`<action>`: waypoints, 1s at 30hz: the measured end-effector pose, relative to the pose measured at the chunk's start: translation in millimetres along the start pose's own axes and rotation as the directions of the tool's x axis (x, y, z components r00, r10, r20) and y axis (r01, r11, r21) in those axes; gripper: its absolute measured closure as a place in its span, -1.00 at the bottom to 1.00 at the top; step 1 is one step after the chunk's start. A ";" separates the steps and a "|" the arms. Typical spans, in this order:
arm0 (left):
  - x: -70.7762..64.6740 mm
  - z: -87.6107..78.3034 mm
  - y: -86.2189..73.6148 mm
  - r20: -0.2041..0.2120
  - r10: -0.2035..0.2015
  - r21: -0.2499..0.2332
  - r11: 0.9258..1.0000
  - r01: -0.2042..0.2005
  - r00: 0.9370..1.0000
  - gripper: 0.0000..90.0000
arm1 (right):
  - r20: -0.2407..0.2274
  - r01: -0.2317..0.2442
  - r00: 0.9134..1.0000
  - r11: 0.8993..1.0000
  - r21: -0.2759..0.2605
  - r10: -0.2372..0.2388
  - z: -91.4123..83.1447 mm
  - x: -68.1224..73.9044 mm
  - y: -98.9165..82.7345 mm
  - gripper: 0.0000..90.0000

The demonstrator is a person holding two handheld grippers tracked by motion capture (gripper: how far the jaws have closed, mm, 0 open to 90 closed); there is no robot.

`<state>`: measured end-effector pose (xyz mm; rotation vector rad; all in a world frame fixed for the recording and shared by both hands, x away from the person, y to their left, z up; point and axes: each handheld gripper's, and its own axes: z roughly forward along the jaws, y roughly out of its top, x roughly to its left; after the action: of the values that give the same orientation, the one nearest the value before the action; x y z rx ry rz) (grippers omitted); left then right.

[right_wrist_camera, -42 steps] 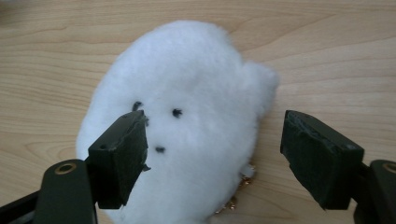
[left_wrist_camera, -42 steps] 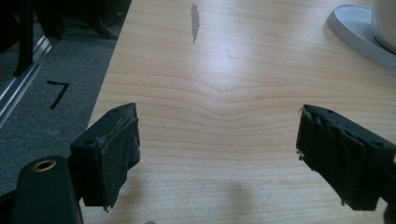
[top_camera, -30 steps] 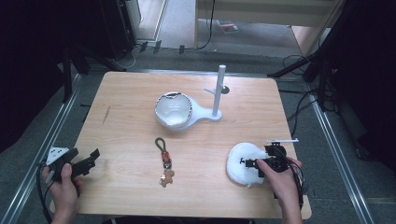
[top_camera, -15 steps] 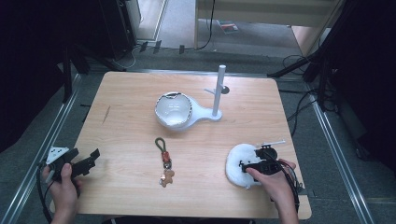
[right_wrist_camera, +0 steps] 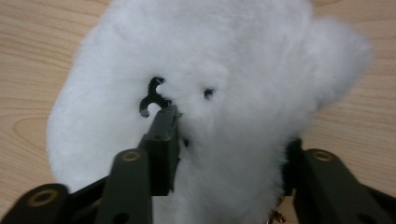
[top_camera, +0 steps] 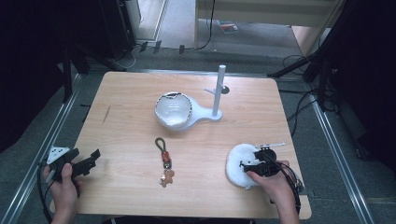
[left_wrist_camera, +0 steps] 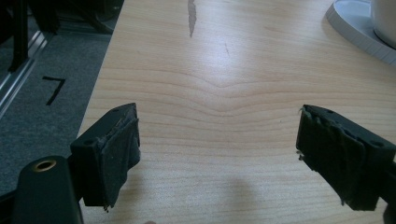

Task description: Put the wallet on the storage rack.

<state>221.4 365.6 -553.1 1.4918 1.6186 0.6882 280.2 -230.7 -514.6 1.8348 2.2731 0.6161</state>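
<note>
Wood-grain table [top_camera: 140, 93] on a grey floor, dark cables around the edges. Right gripper [top_camera: 254, 165] sits down on the white fluffy plush [top_camera: 238, 163] at the near right of the table; in the right gripper view its jaws straddle the plush [right_wrist_camera: 210, 93], the left jaw pressed into the fur near the black stitched face marks, the right jaw buried at the far flank, so it reads as clamped on the toy, though fur hides the actual contact. Left gripper [top_camera: 77, 161] is parked over the near left table edge, jaws spread wide with bare wood between them in the left gripper view, holding nothing. Well apart: a white bowl-and-post stand [top_camera: 187, 112] at centre, and a keychain with a small gingerbread charm [top_camera: 164, 161] between the two grippers. Likely step: secure and lift the plush. To do it well, bite deep enough to catch the stuffed body and not just pile, keep squeeze steady, lift straight up first. Fur compresses, so slip is the main risk; check for sag before moving sideways.
</note>
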 end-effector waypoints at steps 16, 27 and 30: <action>-0.1 1.6 0.8 0.004 0.001 0.014 1.000 -0.001 1.000 -0.68 | -0.126 0.041 0.990 0.991 -0.124 -0.057 -2.8 -13.4 -5.6 0.77; 1.2 1.6 1.2 0.017 -0.004 0.016 1.000 0.004 1.000 -0.68 | -0.012 0.104 0.993 0.933 -0.345 -0.115 -17.4 9.4 -3.9 0.79; 1.3 1.7 1.1 0.016 -0.006 0.014 1.000 0.006 1.000 -0.68 | -0.003 0.130 0.990 0.911 -0.392 -0.143 -19.3 16.2 -4.3 0.79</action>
<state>223.5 366.8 -553.3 1.4985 1.6186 0.6610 265.4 -220.1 -496.8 1.4728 2.0809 0.9959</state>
